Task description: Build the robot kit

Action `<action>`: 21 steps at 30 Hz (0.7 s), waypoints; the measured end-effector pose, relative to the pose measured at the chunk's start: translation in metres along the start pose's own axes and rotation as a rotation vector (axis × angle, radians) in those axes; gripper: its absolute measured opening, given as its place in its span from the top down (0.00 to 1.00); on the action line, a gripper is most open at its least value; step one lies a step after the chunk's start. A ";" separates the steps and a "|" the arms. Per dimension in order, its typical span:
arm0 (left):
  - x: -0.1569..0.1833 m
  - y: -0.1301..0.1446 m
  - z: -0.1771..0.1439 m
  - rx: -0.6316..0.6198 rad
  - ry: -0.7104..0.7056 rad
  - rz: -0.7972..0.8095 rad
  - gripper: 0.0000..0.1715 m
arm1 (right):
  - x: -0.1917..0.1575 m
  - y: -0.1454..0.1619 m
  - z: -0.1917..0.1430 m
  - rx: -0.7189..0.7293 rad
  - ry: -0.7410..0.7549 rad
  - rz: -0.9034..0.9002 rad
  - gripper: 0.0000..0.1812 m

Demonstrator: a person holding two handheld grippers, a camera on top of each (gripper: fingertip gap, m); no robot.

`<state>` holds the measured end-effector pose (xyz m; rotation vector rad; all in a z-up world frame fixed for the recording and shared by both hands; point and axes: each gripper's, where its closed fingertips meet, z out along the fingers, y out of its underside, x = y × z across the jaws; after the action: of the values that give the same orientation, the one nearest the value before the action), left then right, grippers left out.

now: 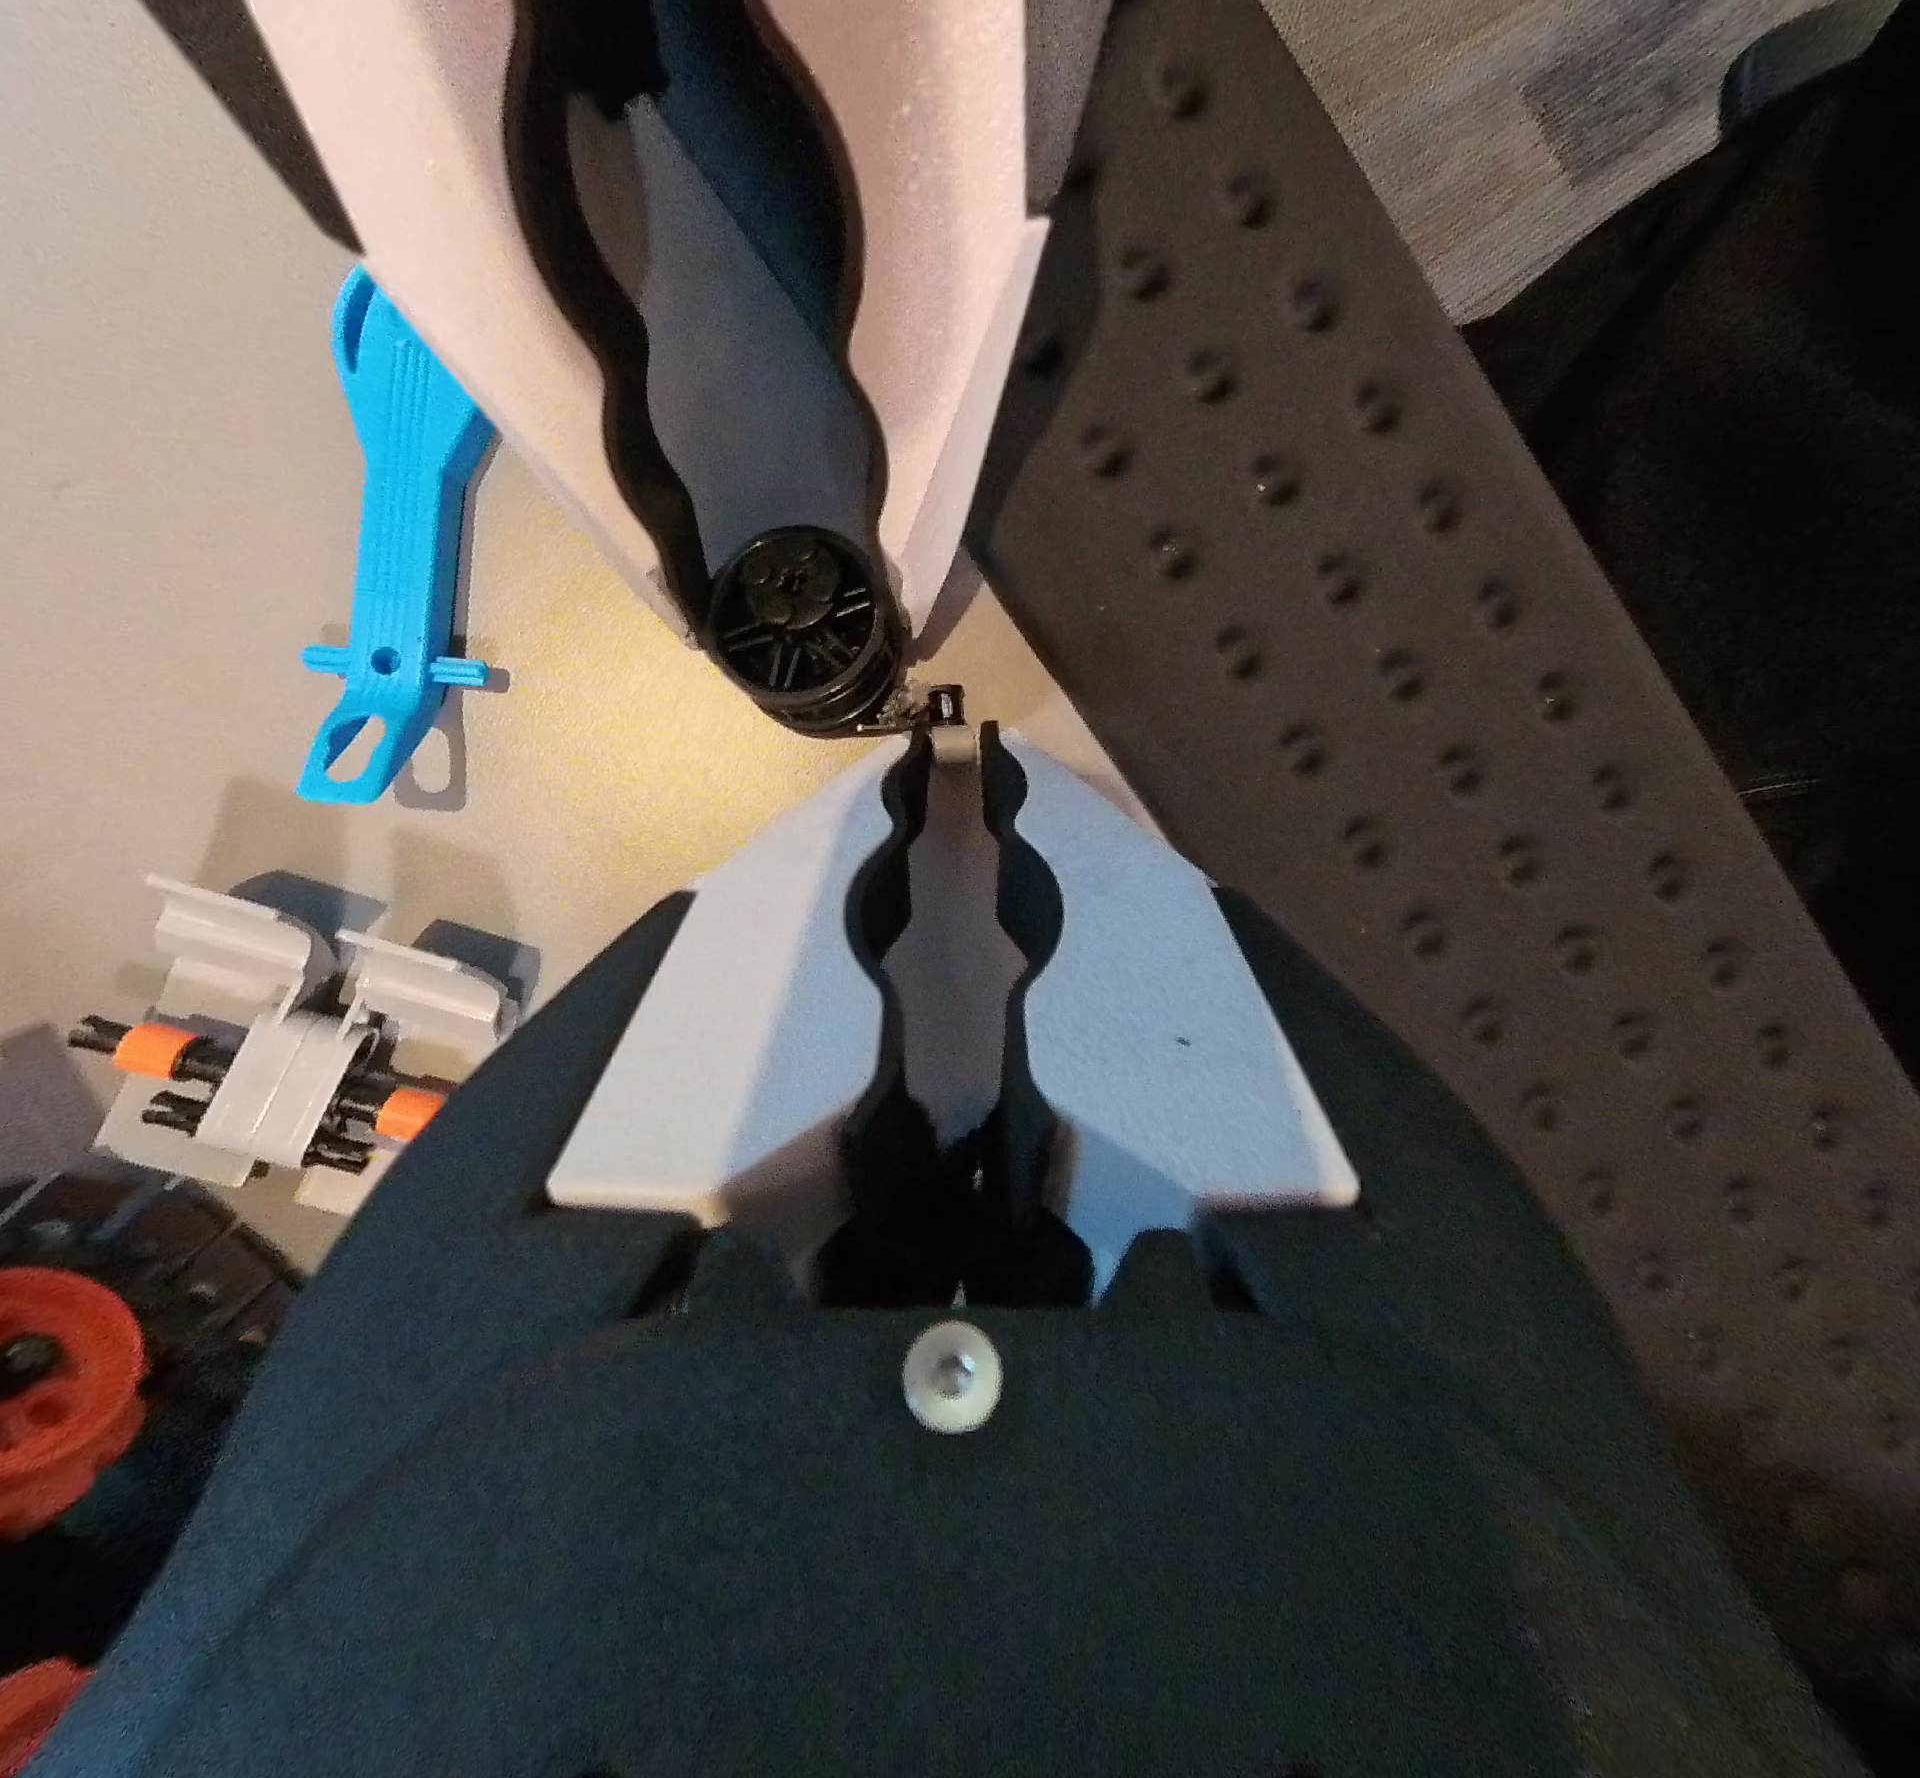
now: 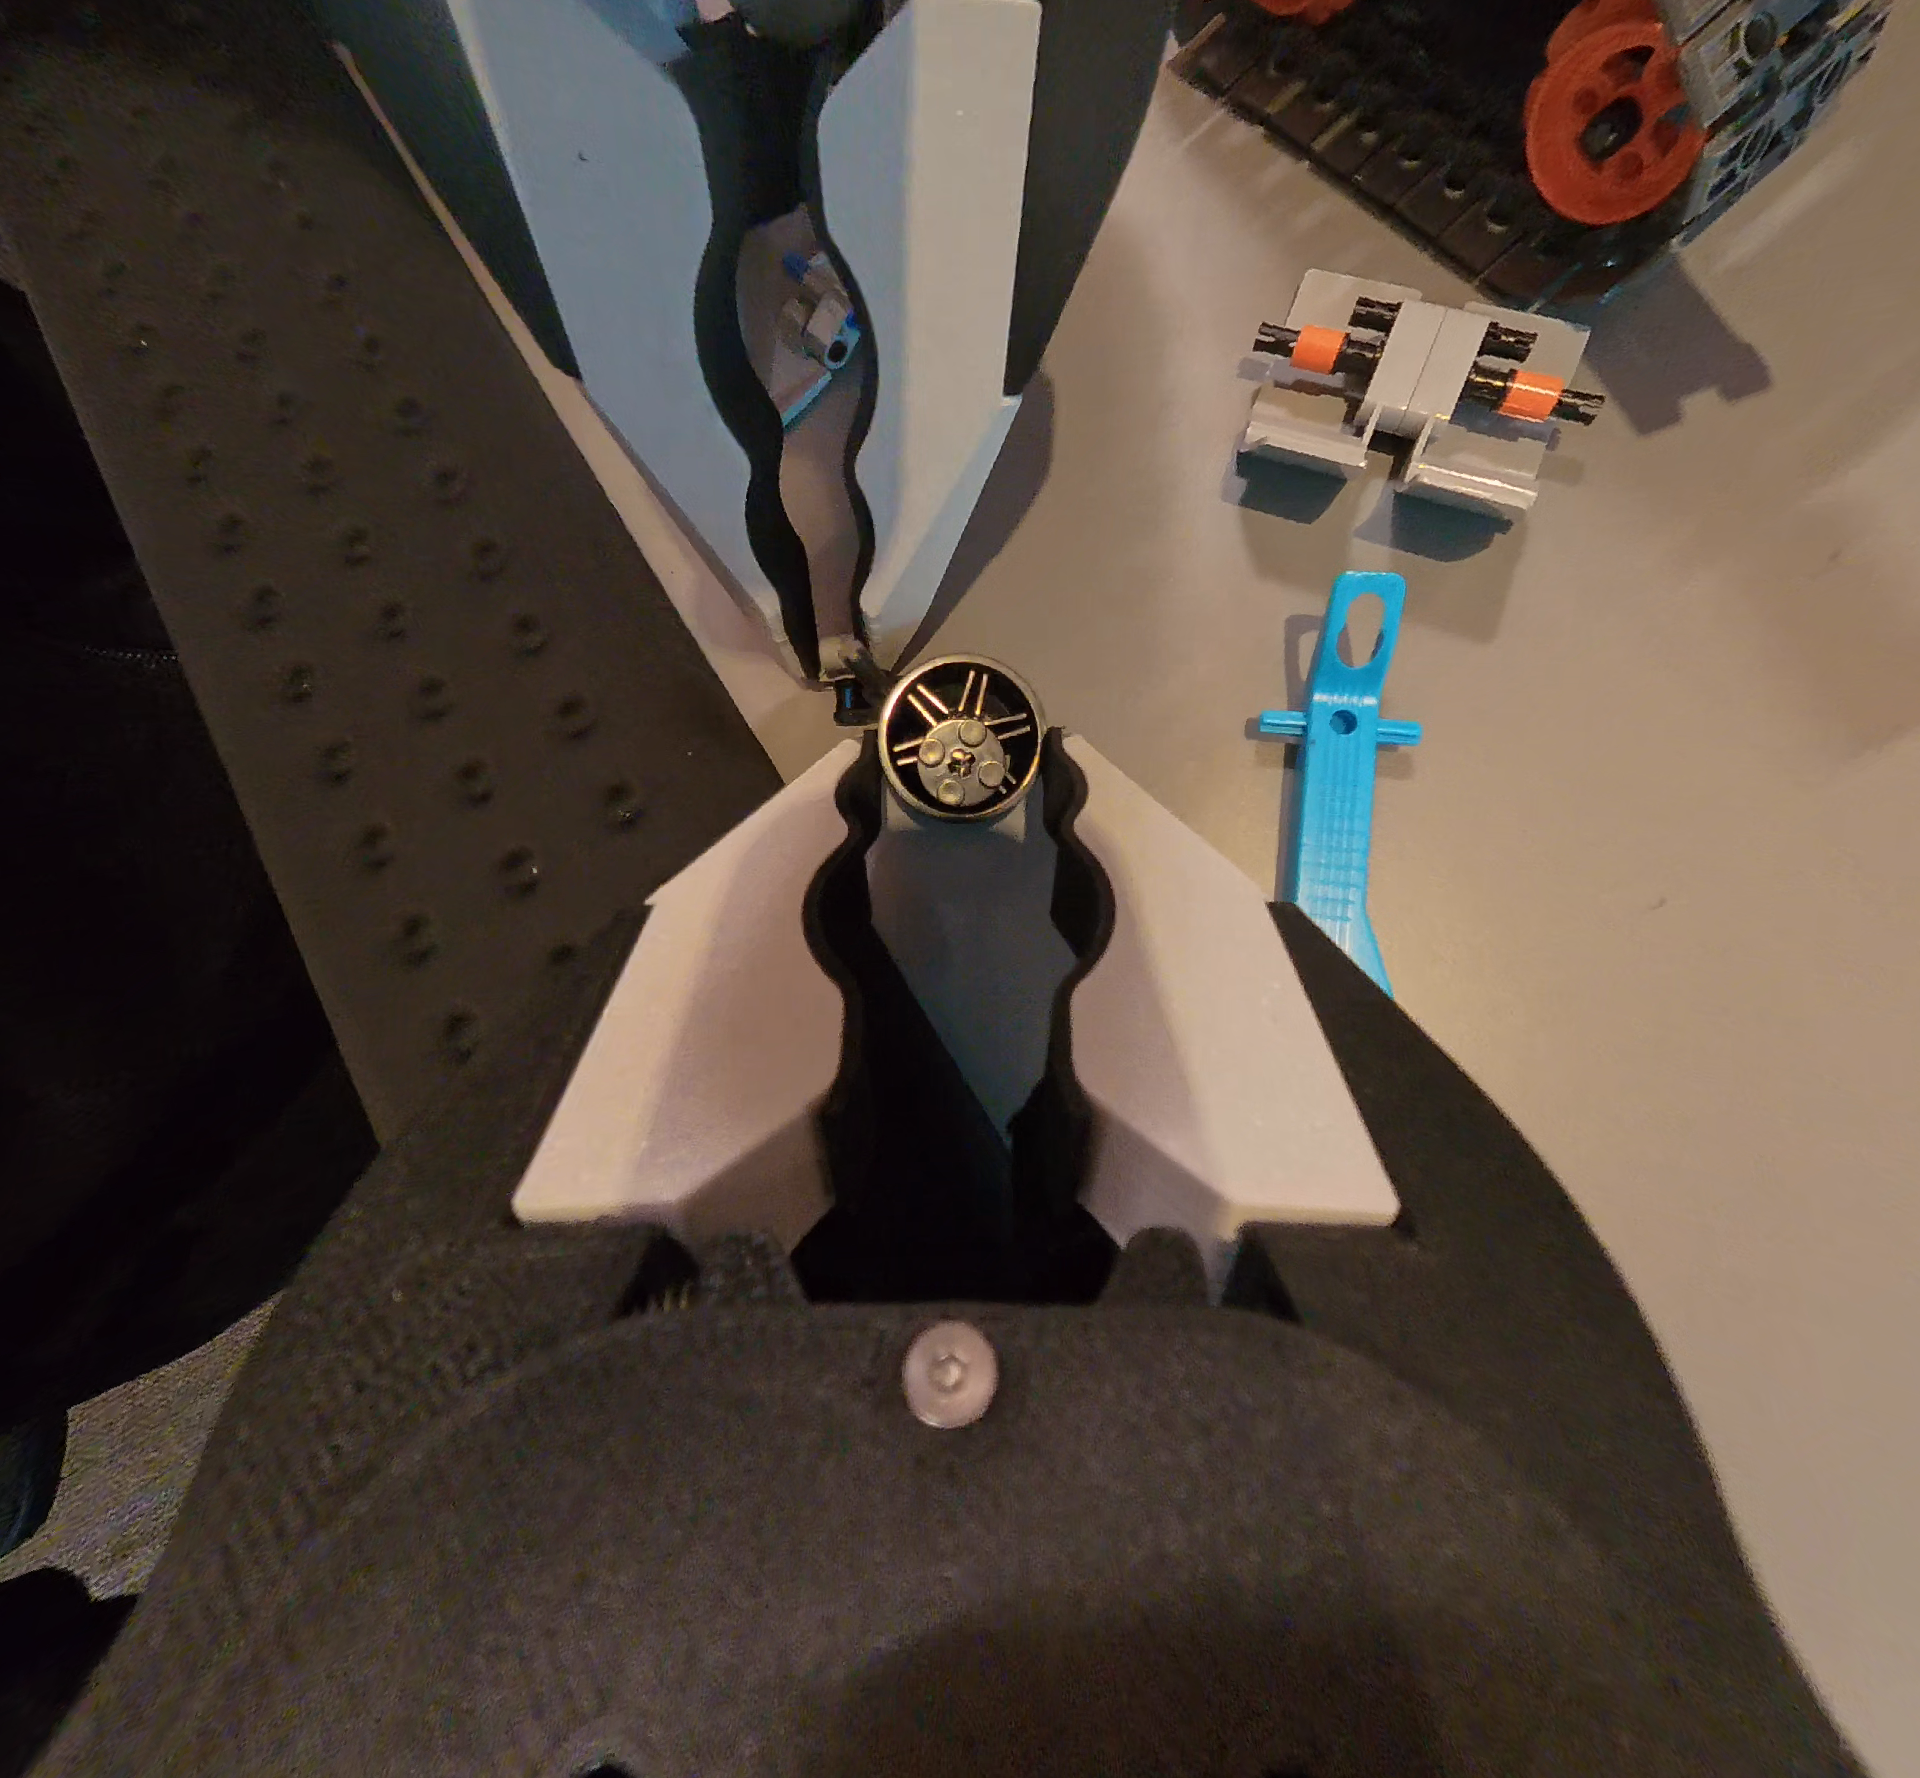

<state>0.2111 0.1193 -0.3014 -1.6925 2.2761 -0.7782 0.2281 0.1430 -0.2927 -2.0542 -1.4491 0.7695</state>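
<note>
My right gripper (image 2: 956, 778) is shut on a small black spoked wheel (image 2: 956, 736) with a grey round centre, held at its fingertips. My left gripper (image 1: 951, 741) is shut on a small grey piece with a black pin (image 1: 940, 705). The two grippers face each other tip to tip above the table. The pin end meets the wheel's rim (image 1: 795, 653). The right gripper (image 1: 795, 611) comes in from the top of the left wrist view. The left gripper (image 2: 840, 653) and its small piece (image 2: 850, 684) show just beyond the wheel in the right wrist view.
A blue flat lever tool (image 1: 390, 544) (image 2: 1340, 772) lies on the pale table (image 2: 1662, 1001). A grey block assembly with orange bushes (image 1: 291, 1053) (image 2: 1413, 388) sits near it. A tracked model with orange wheels (image 2: 1558, 66) (image 1: 52, 1385) stands behind. A black perforated strip (image 1: 1351, 585) (image 2: 312, 585) runs diagonally. Both grippers' tips are close together, under 4 cm apart.
</note>
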 end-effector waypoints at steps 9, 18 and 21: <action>-0.005 0.002 -0.001 0.025 0.017 -0.088 0.90 | -0.001 -0.002 -0.003 0.023 -0.010 0.005 0.84; 0.001 0.008 -0.009 0.008 -0.021 -0.080 0.83 | 0.001 -0.002 -0.017 0.091 0.001 0.035 0.84; 0.004 0.009 -0.008 0.001 -0.035 -0.080 0.81 | 0.002 0.001 -0.020 0.098 0.008 0.042 0.84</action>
<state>0.1985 0.1199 -0.2994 -1.7917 2.1972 -0.7597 0.2434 0.1432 -0.2792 -2.0166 -1.3412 0.8313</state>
